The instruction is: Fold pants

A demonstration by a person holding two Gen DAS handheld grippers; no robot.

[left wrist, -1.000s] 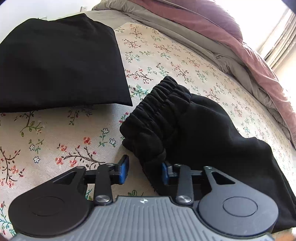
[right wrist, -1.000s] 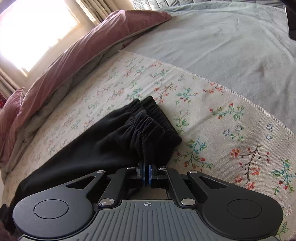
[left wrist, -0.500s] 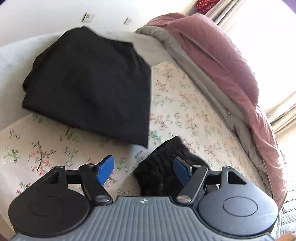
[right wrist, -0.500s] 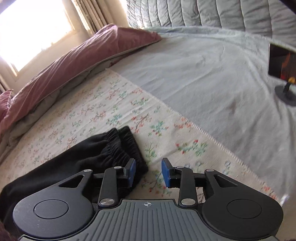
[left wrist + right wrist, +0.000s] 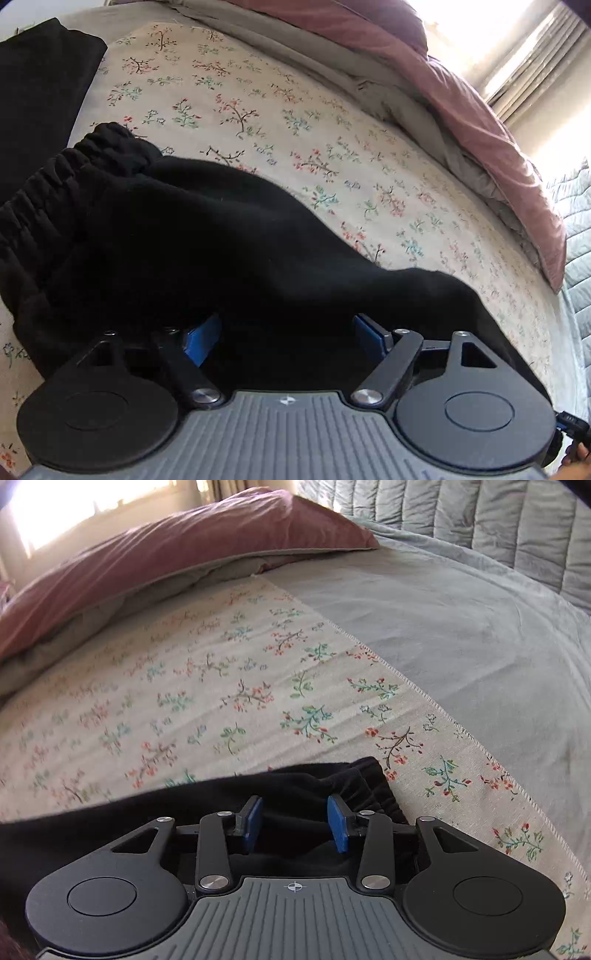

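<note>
From the left wrist view we see the black pants point(image 5: 207, 251) lying on the floral sheet point(image 5: 332, 147), which we take as our landmark: the garment covers the sheet's near-left part, its gathered elastic waistband point(image 5: 55, 184) bunched at the left end and the rest of the cloth running off to the right. The left gripper point(image 5: 286, 332) sits low over the near edge of the pants; its jaws have just been opening and now stand wide apart, and black cloth lies in the gap between the blue pads point(image 5: 201, 338), though we see neither pad pressing on it. At the sheet's far-left corner lies a second dark folded garment point(image 5: 37, 99), apart from the pants. Along the sheet's far edge runs a mauve duvet point(image 5: 461, 110) with a grey layer under it. From the right wrist view, the pants point(image 5: 92, 823) cross the near edge of the floral sheet point(image 5: 221, 686), with the waistband point(image 5: 369, 790) toward the right. The right gripper point(image 5: 293, 825) hovers over that waistband end; its jaws have just been opening and stand moderately apart, with cloth beneath the gap and nothing gripped. Right of the sheet lies a grey-green bedcover point(image 5: 461, 620).
</note>
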